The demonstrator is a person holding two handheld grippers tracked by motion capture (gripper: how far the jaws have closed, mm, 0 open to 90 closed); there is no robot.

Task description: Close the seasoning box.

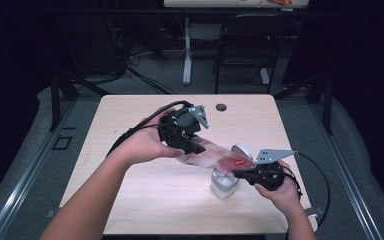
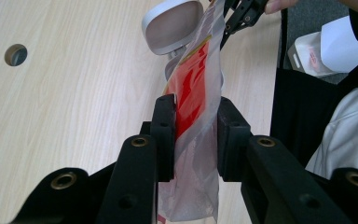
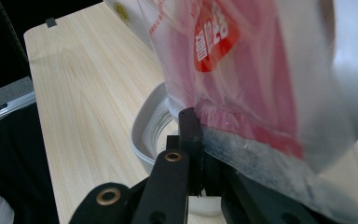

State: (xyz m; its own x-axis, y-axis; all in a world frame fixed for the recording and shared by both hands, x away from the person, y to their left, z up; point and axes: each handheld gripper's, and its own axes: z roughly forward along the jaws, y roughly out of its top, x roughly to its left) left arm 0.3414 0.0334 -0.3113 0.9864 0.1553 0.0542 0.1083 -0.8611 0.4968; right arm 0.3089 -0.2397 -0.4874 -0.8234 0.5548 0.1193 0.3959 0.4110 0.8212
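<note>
Overhead, the left gripper (image 1: 198, 146) and right gripper (image 1: 241, 173) stretch a clear red-printed bag (image 1: 215, 157) above a white container (image 1: 224, 184), right of the table (image 1: 130, 150) centre.

Left gripper view: jaws slightly spread around the bag (image 2: 196, 121), container (image 2: 172, 25) at twelve o'clock.

Right gripper view: jaws pressed together, pinching the bag's (image 3: 242, 84) edge.

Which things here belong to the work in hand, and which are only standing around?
In use:
- plastic bag, held at both ends
- white container under the bag
- container lid

Standing around:
- chair beyond the table
- second table at the back
</note>
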